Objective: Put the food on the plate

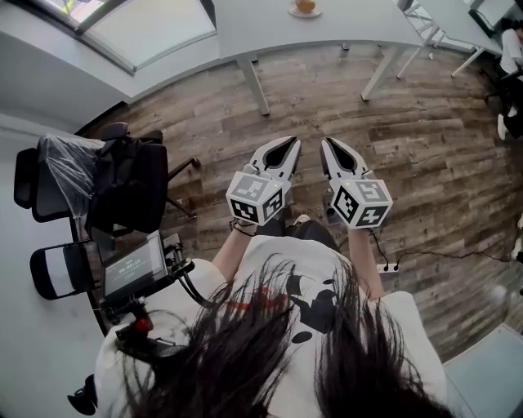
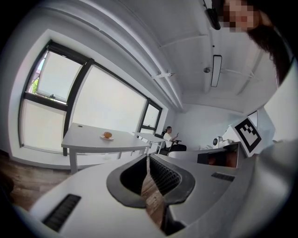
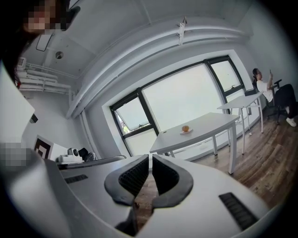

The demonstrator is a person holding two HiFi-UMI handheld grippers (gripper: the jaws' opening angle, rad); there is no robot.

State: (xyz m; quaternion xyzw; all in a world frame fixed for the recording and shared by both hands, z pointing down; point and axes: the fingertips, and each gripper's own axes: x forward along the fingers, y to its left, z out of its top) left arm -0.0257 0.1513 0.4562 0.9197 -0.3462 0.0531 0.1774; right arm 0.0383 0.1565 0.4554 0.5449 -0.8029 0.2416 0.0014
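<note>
Hair [image 1: 270, 359] fills the near edge of my head cam. L gripper [image 1: 291, 145] & R gripper [image 1: 328, 145] are both pinched shut w/ nothing in them. Far off, food [image 1: 305, 5] already sits on the plate [image 1: 315, 13] on the table [image 1: 351, 28], well apart from me. Fits job done, or more food I can't see, so no blind grabs. Gripper views show it side-on; only head cam shows the near-left chair [image 1: 122, 184].

Bright daylight thru windows [image 2: 107, 100], blown out; fisheye warp w/ dark corners.
</note>
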